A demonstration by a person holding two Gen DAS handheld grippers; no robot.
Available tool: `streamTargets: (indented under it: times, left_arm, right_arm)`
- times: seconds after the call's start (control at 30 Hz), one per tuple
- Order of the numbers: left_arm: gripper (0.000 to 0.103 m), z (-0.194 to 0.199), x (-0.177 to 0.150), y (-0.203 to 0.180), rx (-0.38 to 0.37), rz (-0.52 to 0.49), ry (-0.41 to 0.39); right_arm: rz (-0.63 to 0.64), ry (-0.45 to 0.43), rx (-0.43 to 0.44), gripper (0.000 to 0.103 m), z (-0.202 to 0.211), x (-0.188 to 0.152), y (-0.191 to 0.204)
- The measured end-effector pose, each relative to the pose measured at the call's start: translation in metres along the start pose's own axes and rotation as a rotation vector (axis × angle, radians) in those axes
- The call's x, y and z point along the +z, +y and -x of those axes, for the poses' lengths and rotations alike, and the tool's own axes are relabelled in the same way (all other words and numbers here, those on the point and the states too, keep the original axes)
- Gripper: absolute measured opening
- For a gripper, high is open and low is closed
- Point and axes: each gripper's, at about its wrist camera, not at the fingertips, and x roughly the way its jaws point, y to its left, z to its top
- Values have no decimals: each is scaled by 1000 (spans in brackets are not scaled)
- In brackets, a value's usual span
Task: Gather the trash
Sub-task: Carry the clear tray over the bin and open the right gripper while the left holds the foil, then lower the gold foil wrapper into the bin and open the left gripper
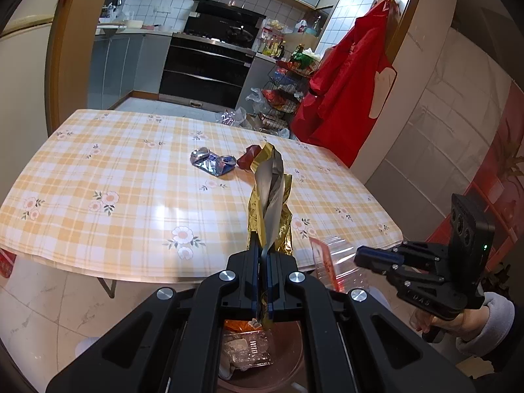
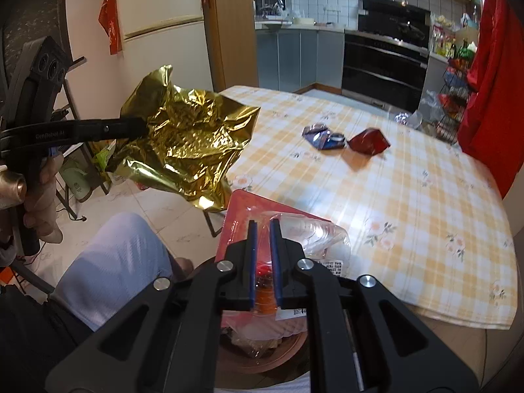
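**A:** Two pieces of trash are in hand, two are left on the table, by my count. Nearest first: the left gripper [image 1: 263, 255] is clamped on a gold foil wrapper [image 1: 270, 203], jaws pressed together on its lower edge, the sheet standing up crumpled above the fingers.

**B:** And the right gripper [image 2: 263, 245]?

**A:** Clamped on a clear plastic clamshell tray with a red label [image 2: 294, 229], the thin plastic pinched between nearly closed jaws. Both loads hang over a brown waste bin [image 1: 288, 353] on the floor just below the grippers. The bin already holds several clear and orange wrappers; exact number cannot be told.

**B:** So nothing released yet?

**A:** Neither. Judgement: both items are at the drop stage, not yet let go.

**B:** Remaining on the table?

**A:** On the checked yellow tablecloth [image 1: 98, 170], toward the far side: one crushed blue can [image 2: 324, 137] and one dark red wrapper [image 2: 370, 142], lying just beside each other, well apart from both grippers.

**B:** Tally?

**A:** Grippers 2, held items 2, bin 1, table items 2. Roughly halfway or past it, judging by the bin's contents. More bags lie on the floor beyond the table; unclear whether they count.
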Motion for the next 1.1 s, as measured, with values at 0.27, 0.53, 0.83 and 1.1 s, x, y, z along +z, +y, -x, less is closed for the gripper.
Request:
streamTargets:
  times: [0.27,0.53,0.83,1.1]
  left_arm:
    - [4,-5,-7,3,2,11,23]
    - [4,-9,-12,5,4,17,40]
    - [4,-11,-17,1,4,4,55]
    - [4,-22,-24,-4,2,-8,95]
  right_arm:
    - [-38,68,48,13,-20,-11,-2]
    - [-75,106,78,21,-32,-14,-2]
    - [-93,24,-21,77,-17,-4,-13]
    - [-132,-40,-119,97,-7,2,-33]
